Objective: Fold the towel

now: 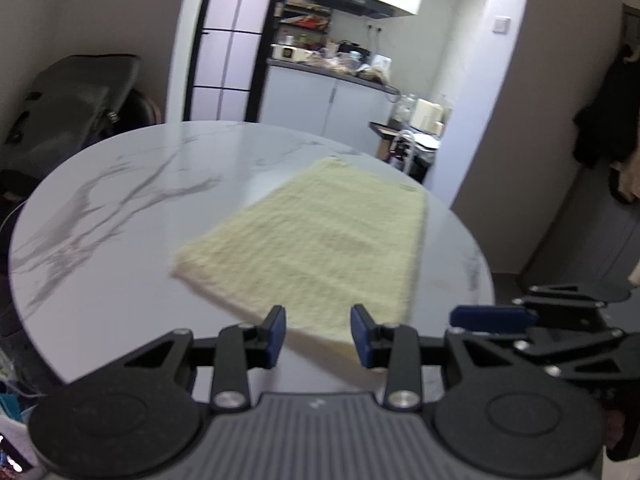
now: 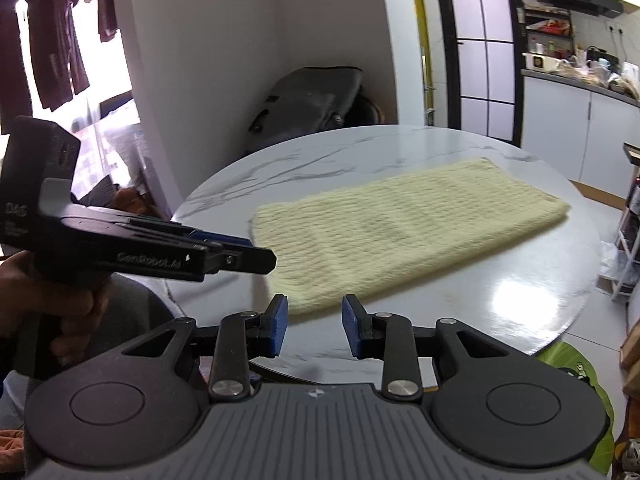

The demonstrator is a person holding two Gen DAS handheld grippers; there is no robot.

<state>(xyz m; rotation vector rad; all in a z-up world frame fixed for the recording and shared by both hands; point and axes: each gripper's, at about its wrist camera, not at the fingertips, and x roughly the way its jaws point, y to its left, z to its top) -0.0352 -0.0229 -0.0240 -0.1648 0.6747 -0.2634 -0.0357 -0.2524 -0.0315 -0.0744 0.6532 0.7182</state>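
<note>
A pale yellow towel [image 1: 316,240] lies flat as a long folded rectangle on the round white marble table [image 1: 120,200]. My left gripper [image 1: 318,336] is open and empty, just short of the towel's near edge. My right gripper [image 2: 314,328] is open and empty, hovering at the near end of the towel [image 2: 400,228]. The right gripper also shows from the side at the right of the left wrist view [image 1: 496,318]. The left gripper shows from the side in the right wrist view [image 2: 244,254], held by a hand over the towel's left corner.
The table's edge [image 2: 520,352] curves close in front of me. A grey bag [image 2: 312,96] sits behind the table. A kitchen counter [image 1: 332,76] with clutter stands beyond. Clothes [image 2: 56,32] hang at the left. A white rack [image 2: 628,240] stands at the right.
</note>
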